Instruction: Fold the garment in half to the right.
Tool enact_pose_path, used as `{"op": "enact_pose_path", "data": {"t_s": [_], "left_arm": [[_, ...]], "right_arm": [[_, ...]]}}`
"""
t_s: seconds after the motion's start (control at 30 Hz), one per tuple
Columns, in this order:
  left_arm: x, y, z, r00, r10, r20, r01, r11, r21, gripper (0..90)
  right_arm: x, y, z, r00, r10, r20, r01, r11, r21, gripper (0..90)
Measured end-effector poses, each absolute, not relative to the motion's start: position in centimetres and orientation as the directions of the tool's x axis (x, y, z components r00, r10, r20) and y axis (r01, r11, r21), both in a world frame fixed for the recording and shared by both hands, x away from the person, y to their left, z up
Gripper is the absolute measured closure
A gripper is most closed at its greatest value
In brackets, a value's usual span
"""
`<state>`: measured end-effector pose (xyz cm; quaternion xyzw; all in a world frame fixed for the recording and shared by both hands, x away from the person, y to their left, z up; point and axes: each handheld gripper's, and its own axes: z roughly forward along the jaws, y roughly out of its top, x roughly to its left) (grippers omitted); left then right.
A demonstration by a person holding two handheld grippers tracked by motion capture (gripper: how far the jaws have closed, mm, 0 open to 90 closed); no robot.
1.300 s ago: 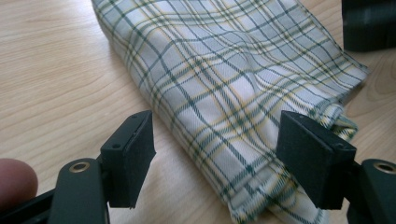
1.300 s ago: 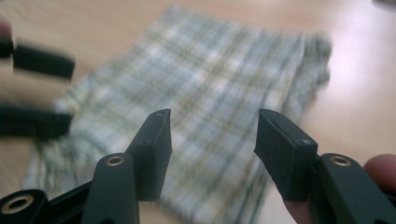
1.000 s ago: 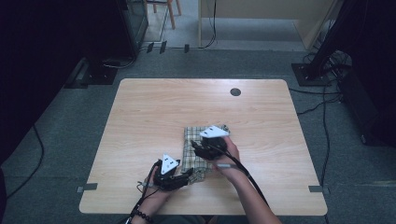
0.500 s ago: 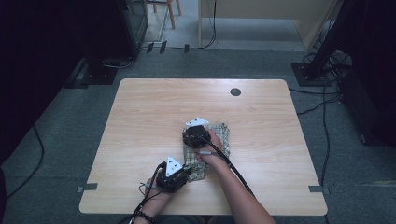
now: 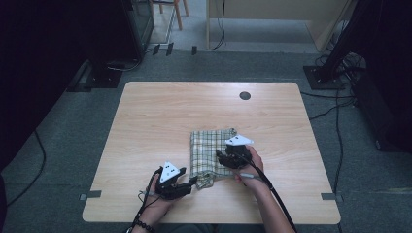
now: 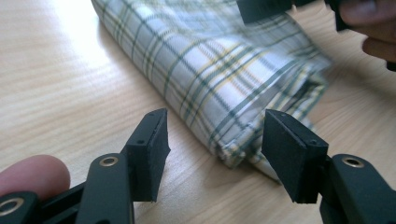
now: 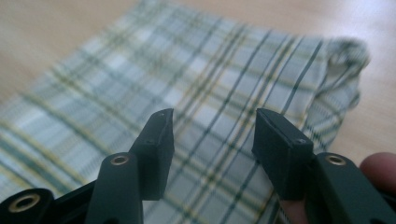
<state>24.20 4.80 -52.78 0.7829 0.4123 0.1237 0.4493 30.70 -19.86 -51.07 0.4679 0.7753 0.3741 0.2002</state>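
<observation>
Folded plaid cloth lies flat on the wooden bench, just right of centre in the lower half of the high view, long axis running up-down the frame. Woven check in green, yellow and white, thin cotton-like weave, several layers stacked; hemmed corners bunch up at the lower end near the left tool. In the left gripper view that tool stands half open, jaws having just been opening, the cloth's stitched corner between the pads but not pinched. Right tool sits over the cloth's right edge, mid-frame; in the right gripper view it is also part open, jaws just been opening, nothing gripped, plaid surface behind and below the pads. Handling judgement: light, limp, no stiffness, will drape and unfold if lifted by a single layer; not fragile, not slippery against rubbery black pads, though it slides easily on the smooth laminate. Best hold is at the hem or corner, pinching all layers together so the fold stays intact; a mid-panel pinch likely grabs only the top ply. Bench top is pale wood grain with one round cable hole upper right.
</observation>
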Motion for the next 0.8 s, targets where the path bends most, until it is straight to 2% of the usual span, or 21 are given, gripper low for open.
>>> {"op": "enact_pose_path", "data": {"t_s": [0.07,0.17,0.3,0.43,0.63,0.8], "left_arm": [[24.1,4.9,-52.7,0.634,0.754,-0.176,0.527,-0.254,0.811,37.9],[24.0,5.4,-52.7,0.624,0.765,-0.156,0.522,-0.261,0.812,29.8],[24.2,6.6,-52.7,0.609,0.779,-0.149,0.518,-0.249,0.818,28.6],[24.5,7.7,-52.7,0.59,0.797,-0.129,0.526,-0.257,0.811,22.0],[25.2,10.5,-52.7,0.522,0.846,-0.113,0.557,-0.237,0.796,21.3],[25.5,12.6,-52.7,0.468,0.878,-0.104,0.572,-0.211,0.793,21.3]], "right_arm": [[30.3,-20.0,-51.7,-0.502,0.865,0.021,0.55,0.301,0.779,44.6],[29.6,-20.6,-51.5,-0.521,0.852,0.046,0.524,0.277,0.805,40.1],[28.8,-21.9,-51.4,-0.485,0.871,0.074,0.511,0.215,0.832,39.4],[28.2,-23.1,-51.9,-0.457,0.886,0.073,0.514,0.197,0.835,37.1],[27.6,-25.2,-52.8,-0.411,0.904,0.121,0.559,0.145,0.816,33.1],[27.4,-26.1,-52.9,-0.395,0.912,0.116,0.569,0.143,0.81,31.7]]}}
